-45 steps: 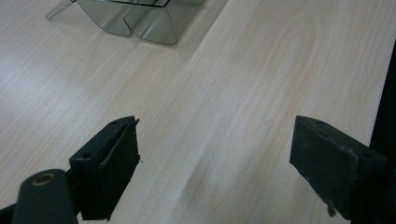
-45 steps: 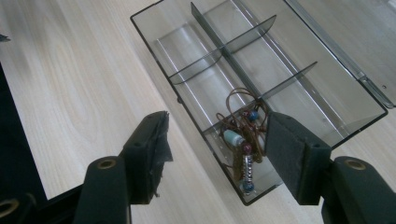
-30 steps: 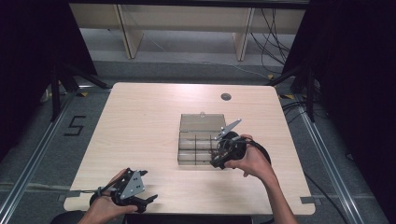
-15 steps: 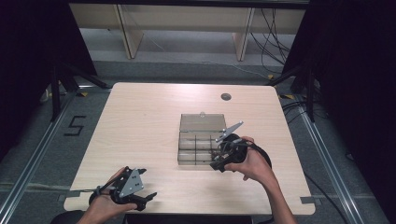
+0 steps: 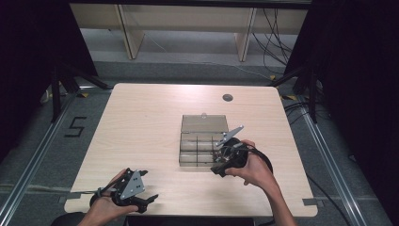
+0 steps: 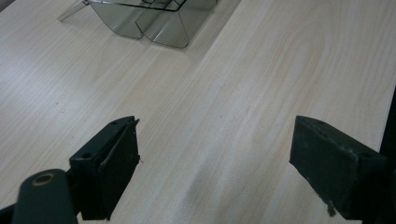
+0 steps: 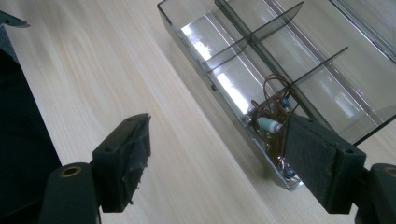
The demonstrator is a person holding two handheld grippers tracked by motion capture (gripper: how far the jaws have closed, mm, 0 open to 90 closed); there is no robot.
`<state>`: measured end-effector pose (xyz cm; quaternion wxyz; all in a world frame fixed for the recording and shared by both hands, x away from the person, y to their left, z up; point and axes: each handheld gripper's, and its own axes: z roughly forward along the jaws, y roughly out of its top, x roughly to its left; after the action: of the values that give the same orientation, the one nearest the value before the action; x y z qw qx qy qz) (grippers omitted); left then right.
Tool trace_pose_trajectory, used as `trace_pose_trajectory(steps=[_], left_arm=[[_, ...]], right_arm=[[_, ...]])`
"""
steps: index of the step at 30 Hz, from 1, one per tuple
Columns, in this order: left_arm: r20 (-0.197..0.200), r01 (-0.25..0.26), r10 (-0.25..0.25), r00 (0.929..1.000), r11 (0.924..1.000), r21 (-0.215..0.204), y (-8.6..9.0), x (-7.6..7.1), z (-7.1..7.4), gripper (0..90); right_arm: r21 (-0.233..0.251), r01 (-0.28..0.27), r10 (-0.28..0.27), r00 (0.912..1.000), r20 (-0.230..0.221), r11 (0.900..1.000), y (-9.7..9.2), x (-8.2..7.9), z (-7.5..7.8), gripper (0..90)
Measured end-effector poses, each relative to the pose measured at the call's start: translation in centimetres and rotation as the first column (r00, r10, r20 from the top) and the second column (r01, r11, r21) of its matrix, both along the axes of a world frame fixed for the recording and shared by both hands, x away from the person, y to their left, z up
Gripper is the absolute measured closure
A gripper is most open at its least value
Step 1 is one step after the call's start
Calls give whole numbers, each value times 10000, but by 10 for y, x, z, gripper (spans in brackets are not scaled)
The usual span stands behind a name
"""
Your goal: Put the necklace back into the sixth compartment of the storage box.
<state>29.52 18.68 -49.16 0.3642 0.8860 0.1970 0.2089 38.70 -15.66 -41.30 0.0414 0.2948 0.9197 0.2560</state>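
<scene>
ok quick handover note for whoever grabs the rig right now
Right claw: open, jaws just opened, nothing between them, beside the clear divided box's near corner.
Left claw: open, empty, over bare table at the near left edge.
Done: small wired parts lie in the box's corner compartment.
Left: other compartments look empty; lid open.

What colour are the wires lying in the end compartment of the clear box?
Reddish-brown wires with small blue bits, clearest in the right gripper view.
</scene>
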Motion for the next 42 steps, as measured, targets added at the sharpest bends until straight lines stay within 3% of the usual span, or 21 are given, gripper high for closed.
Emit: trace_pose_trajectory(steps=[3, 6, 9, 11, 12, 16, 17, 21, 23, 24, 27, 30, 34, 38, 40, 41, 42], left_arm=[[66, 21, -20, 10000, 9999, -126, 0, 0, -1, 150], [80, 24, -26, 10000, 9997, 227, 2, 1, 1, 150], [63, -16, 15, 10000, 9999, 131, 1, 1, 1, 150], [56, -79, 80, 10000, 9999, -143, 0, 0, 0, 150], [73, -46, 46, 10000, 9999, 123, 1, 1, 1, 150], [63, -41, 41, 10000, 9999, 121, 2, 0, 1, 150], [33, -41, 41, 10000, 10000, 63, 1, 0, 1, 150], [35, -38, 38, 10000, 9999, 100, 1, 0, 1, 150], [39, -82, 83, 10000, 9999, -149, 0, 0, 0, 150], [54, -45, 44, 10000, 9999, 108, 2, 0, 1, 150], [20, 2, -2, 10000, 10000, 81, 1, 1, 0, 150], [150, 137, -140, 9998, 9997, 195, 2, 1, 1, 150], [106, 80, -82, 9999, 9998, 183, 2, 1, 1, 150], [35, 7, -7, 10000, 10000, 57, 1, 0, 1, 150], [56, 2, -1, 10000, 10000, -25, 0, 0, -1, 150], [32, 53, -52, 10000, 9999, -126, 0, 0, -2, 150], [105, 129, -130, 9999, 9998, 155, 1, 1, 0, 150]], right_arm=[[-22, -158, 159, 9998, 126, 9999, 1, -1, -1, 239], [-42, -204, 204, 9997, 105, 9998, 1, -2, -2, 237], [-52, -31, 30, 9998, -172, 10000, 1, -5, -3, 237], [-60, -209, 209, 9998, 13, 9998, 0, -4, -4, 237], [-55, -91, 90, 10000, -39, 9999, 0, -5, -5, 236], [-56, 68, -68, 9999, -105, 10000, -1, -6, -7, 226], [-67, 2, -1, 10000, 61, 10000, -2, -5, -8, 225], [-95, 56, -56, 10000, -63, 9999, -3, -7, -9, 224], [-98, 177, -177, 9998, -33, 9998, -3, -8, -10, 225], [-131, 162, -162, 9999, 34, 9998, -4, -8, -11, 225], [-189, 364, -367, 9992, -140, 9992, -4, -10, -12, 224], [-143, 143, -143, 9999, 22, 9998, -6, -10, -14, 222], [-126, 277, -276, 9996, 85, 9995, -8, -12, -13, 224], [-121, 296, -295, 9995, 69, 9995, -10, -13, -14, 224], [-115, 552, -555, 9981, -257, 9984, -10, -15, -15, 223], [-109, 318, -318, 9995, 4, 9994, -12, -14, -15, 223], [-124, 384, -384, 9993, -39, 9992, -12, -15, -16, 223]])
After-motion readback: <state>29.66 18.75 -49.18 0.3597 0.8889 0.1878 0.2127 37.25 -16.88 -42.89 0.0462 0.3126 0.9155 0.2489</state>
